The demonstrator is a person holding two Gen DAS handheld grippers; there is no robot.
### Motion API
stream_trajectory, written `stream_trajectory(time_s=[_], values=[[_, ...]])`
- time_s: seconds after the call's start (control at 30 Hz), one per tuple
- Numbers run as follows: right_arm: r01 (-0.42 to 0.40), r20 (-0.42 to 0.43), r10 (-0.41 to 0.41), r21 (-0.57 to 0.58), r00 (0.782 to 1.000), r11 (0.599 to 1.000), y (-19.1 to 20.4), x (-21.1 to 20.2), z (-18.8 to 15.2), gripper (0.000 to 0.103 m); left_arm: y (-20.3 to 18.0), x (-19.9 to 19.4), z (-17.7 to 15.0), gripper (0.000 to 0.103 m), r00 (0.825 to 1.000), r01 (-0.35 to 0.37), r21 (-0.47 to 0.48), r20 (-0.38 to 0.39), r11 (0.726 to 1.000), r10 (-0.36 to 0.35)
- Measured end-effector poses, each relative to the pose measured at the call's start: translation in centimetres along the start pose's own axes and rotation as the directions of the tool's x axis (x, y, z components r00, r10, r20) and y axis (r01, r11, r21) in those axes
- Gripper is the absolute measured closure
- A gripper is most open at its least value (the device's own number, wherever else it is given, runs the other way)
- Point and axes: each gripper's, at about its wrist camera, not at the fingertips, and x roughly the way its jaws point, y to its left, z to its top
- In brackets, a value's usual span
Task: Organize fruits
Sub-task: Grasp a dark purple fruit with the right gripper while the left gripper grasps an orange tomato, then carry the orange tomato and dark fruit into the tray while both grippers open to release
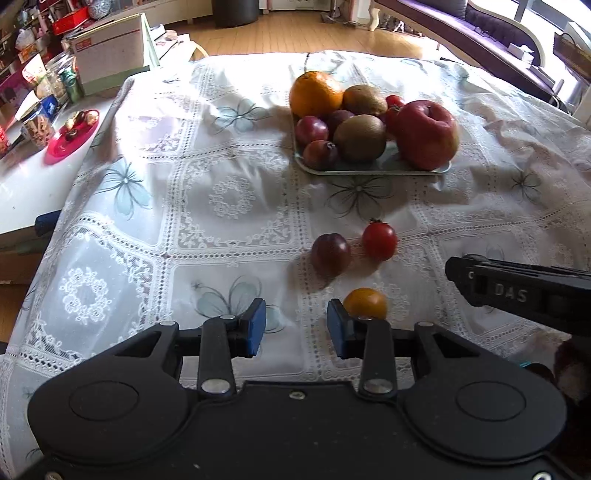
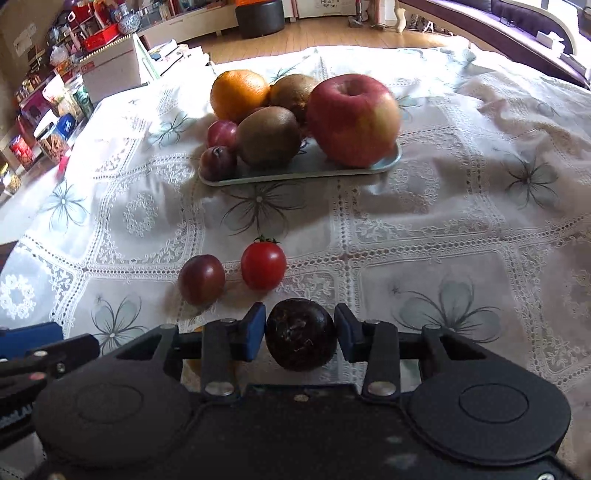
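A pale green tray point(image 1: 373, 169) point(image 2: 295, 173) on the lace tablecloth holds an orange point(image 1: 316, 94), two kiwis point(image 1: 360, 137), a red apple point(image 1: 426, 134) point(image 2: 352, 120), plums and tomatoes. Loose on the cloth lie a dark plum point(image 1: 330, 254) point(image 2: 201, 279), a red tomato point(image 1: 379, 240) point(image 2: 263, 265) and a small orange fruit point(image 1: 365, 303). My left gripper point(image 1: 296, 325) is open and empty, its right finger beside the small orange fruit. My right gripper point(image 2: 300, 332) is shut on a dark brown round fruit point(image 2: 301, 339), low over the cloth.
A side table at the left carries a pink plate point(image 1: 72, 136), jars and a cardboard box point(image 1: 109, 55). Wooden floor point(image 1: 295, 33) and a purple sofa point(image 1: 517, 40) lie beyond the table. The right gripper's body point(image 1: 517, 291) shows in the left wrist view.
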Motion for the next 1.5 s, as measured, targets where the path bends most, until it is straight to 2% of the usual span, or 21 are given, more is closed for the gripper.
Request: stream_trajectory(time_s=[0.2,0.4,0.57,0.77,0.8,0.93,1.07,1.23,1.33,1.5], values=[[-0.007,0.079,0.001,0.077,0.997,0.997,-4.6,-5.4,-1.0,0.061,-3.0,1.4,0.6,0.057,1.0,0.011,0.059,0.012,0.998,-0.012],[-0.023,0.124,0.011,0.094,0.992,0.995,-7.1,-9.0,-4.0,0.061,-4.6,3.6,0.6,0.057,0.999,-0.037,0.065,-0.03,0.997,0.039],[-0.024,0.158,0.011,0.081,0.987,0.996,-7.4,-10.5,-6.2,0.061,-5.7,4.7,0.6,0.05,0.998,-0.046,0.093,-0.036,0.995,0.05],[-0.046,0.171,0.031,0.083,0.985,0.995,-7.1,-11.1,-7.7,0.061,-7.1,6.5,0.5,0.051,0.994,-0.08,0.116,-0.07,0.99,0.089],[-0.05,0.169,0.036,0.08,0.985,0.996,-6.9,-11.1,-7.8,0.061,-7.1,6.8,0.5,0.055,0.993,-0.083,0.118,-0.077,0.989,0.093],[-0.053,0.162,0.042,0.067,0.986,0.996,-6.5,-11.0,-8.2,0.061,-6.5,6.8,0.5,0.056,0.996,-0.057,0.088,-0.069,0.994,0.064],[-0.056,0.166,0.045,0.063,0.985,0.996,-6.5,-11.5,-8.5,0.061,-5.9,4.3,0.3,0.057,0.998,-0.018,0.072,-0.055,0.997,0.022],[-0.075,0.186,0.061,0.072,0.981,0.995,-7.0,-12.8,-8.6,0.061,-6.3,-1.6,-1.2,0.057,0.999,0.044,0.092,0.002,0.995,-0.045],[-0.086,0.198,0.07,0.074,0.978,0.994,-7.2,-13.8,-8.9,0.061,-7.0,-5.1,-3.1,0.056,0.997,0.071,0.128,0.029,0.989,-0.075],[-0.115,0.196,0.101,0.065,0.975,0.991,-7.6,-15.5,-10.1,0.061,-7.6,-8.2,-7.8,0.056,0.991,0.129,0.189,0.013,0.974,-0.133]])
